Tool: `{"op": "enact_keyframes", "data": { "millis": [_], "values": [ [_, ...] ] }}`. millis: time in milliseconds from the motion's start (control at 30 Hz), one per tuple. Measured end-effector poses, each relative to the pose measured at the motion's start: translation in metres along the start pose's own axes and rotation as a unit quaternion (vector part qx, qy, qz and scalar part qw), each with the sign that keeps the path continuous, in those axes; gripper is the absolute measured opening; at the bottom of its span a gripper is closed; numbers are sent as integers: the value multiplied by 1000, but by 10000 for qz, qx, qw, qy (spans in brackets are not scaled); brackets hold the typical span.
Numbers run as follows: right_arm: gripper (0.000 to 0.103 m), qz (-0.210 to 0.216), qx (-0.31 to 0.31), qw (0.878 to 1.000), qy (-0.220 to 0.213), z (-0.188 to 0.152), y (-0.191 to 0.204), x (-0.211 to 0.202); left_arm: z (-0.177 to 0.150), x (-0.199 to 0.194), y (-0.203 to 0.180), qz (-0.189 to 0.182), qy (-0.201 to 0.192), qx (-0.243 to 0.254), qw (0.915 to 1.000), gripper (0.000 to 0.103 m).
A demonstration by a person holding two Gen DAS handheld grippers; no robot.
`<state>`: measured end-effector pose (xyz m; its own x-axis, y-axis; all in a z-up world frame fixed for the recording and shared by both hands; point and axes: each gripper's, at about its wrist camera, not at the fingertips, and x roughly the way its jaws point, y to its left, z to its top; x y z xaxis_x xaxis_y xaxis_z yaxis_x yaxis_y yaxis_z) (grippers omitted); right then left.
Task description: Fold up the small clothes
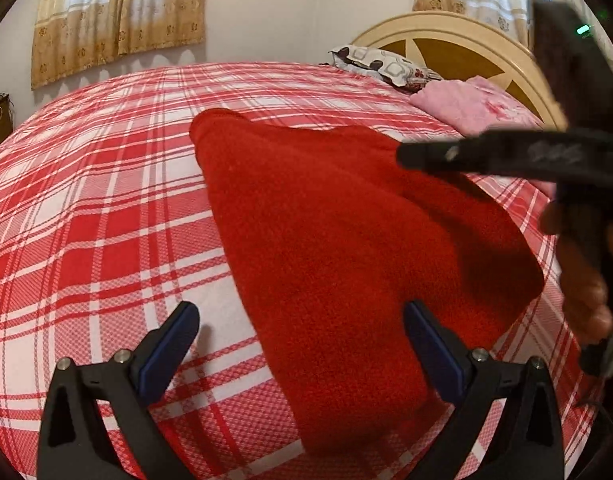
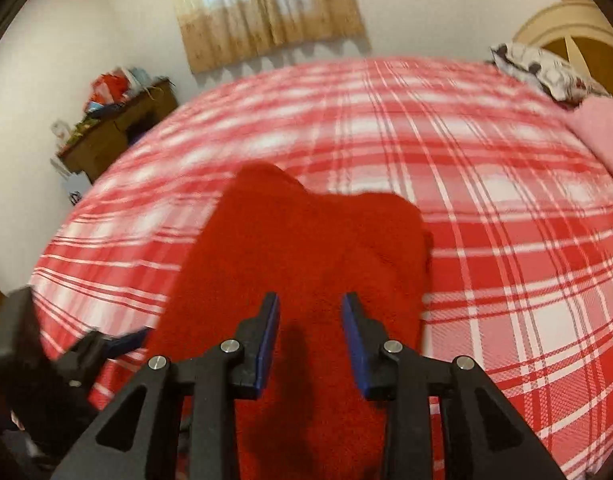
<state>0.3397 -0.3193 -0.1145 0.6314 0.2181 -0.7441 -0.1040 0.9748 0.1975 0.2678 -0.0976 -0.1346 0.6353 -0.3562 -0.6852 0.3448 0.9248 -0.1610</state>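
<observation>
Your left tongs [image 1: 302,334] stand wide open above the bed [image 1: 86,216], empty, with the near left edge of the red garment [image 1: 346,240] lying between the spread fingers but not pinched. The red garment, a fuzzy knitted piece, lies flat on the checked red-and-white bedspread, running from the near edge of the bed toward its middle. Your right tongs [image 2: 311,332] hover over the garment's near part, their blue pads a narrow gap apart and nothing clamped between them. At the head of the bed a patterned pillow [image 1: 386,66] and a pink folded cloth [image 1: 470,108] sit against the headboard [image 1: 458,40], well apart from the garment.
</observation>
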Motion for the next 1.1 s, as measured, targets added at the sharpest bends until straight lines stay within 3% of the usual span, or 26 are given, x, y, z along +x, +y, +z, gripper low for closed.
{"op": "enact_keyframes", "data": {
  "millis": [267,533,767,867,1000,1100],
  "values": [
    [31,-87,70,9999,-121,-16,-13,-6,1,4,-3,-178,126,62,9997,103],
    [31,25,259,9993,-264,-27,-26,-10,0,4,-4,-184,159,130,9996,103],
    [31,-125,118,9996,-229,-26,-22,-9,1,6,-7,-151,190,196,9995,103],
    [31,148,257,9989,-372,-32,-33,-10,1,6,-6,-177,195,180,9995,103],
    [31,133,257,9985,-462,-32,-29,-14,-1,-1,-5,-231,37,180,9996,103],
    [33,263,369,9966,-685,-30,-33,-26,-3,-17,0,-355,-371,93,9986,103]
  ]
}}
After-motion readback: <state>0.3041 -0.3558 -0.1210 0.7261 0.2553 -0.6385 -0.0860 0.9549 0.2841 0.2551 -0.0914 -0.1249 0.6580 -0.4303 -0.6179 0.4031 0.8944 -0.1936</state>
